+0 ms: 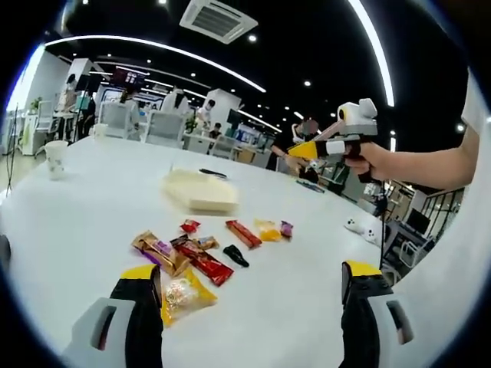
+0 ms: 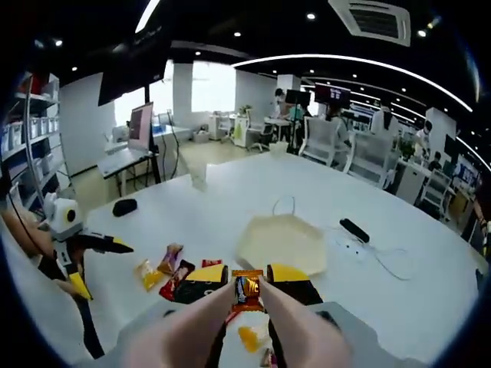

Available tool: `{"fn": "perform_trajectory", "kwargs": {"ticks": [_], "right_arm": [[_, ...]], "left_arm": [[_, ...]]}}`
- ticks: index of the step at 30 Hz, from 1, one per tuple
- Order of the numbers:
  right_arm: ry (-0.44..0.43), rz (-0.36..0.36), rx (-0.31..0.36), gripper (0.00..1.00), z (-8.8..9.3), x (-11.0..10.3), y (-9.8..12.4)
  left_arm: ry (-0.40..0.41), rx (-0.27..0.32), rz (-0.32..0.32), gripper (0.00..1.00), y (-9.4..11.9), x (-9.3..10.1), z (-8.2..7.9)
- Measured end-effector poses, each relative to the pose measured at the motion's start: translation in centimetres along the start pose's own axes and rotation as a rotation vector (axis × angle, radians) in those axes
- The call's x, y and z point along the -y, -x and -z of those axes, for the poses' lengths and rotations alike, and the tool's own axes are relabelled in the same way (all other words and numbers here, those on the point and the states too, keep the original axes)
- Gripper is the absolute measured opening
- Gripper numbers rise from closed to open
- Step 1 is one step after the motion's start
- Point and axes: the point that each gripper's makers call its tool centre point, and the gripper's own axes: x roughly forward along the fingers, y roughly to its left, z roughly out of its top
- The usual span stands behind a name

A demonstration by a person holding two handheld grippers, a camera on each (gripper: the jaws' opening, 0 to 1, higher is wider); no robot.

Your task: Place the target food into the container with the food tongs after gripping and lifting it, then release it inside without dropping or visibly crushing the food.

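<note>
Snack lifted in tongs, tray at 1 o'clock.
R hand-held gripper (image 2: 247, 285) squeezes tongs (image 2: 230, 322) onto snack (image 2: 247, 290); tray (image 2: 281, 243) ahead. L hand-held gripper (image 1: 249, 287) wide open, empty. Risk: grip slackens, snack drops short onto bench (image 2: 399, 307).

Two handheld grippers, left gripper (image 1: 249, 295) and right gripper (image 2: 247, 282), black jaws tipped yellow (white-grey housings), white short sleeve (image 1: 474, 107).

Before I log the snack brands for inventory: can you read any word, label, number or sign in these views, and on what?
None can be read.
Orange wrapper in the tongs: has print, too blurred.
Snack wrappers on the table: print too small.
Wall screens in the background: too small and blurred.
Container: no text seen.
</note>
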Motion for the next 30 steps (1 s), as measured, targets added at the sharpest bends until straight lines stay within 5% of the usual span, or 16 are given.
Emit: {"fn": "perform_trajectory", "kwargs": {"ticks": [30], "right_arm": [[-0.152, 0.03, 0.071, 0.19, -3.1, 4.2, -3.4]], "left_arm": [[-0.032, -0.066, -0.024, 0.97, 0.5, -0.6, 0.3]]}}
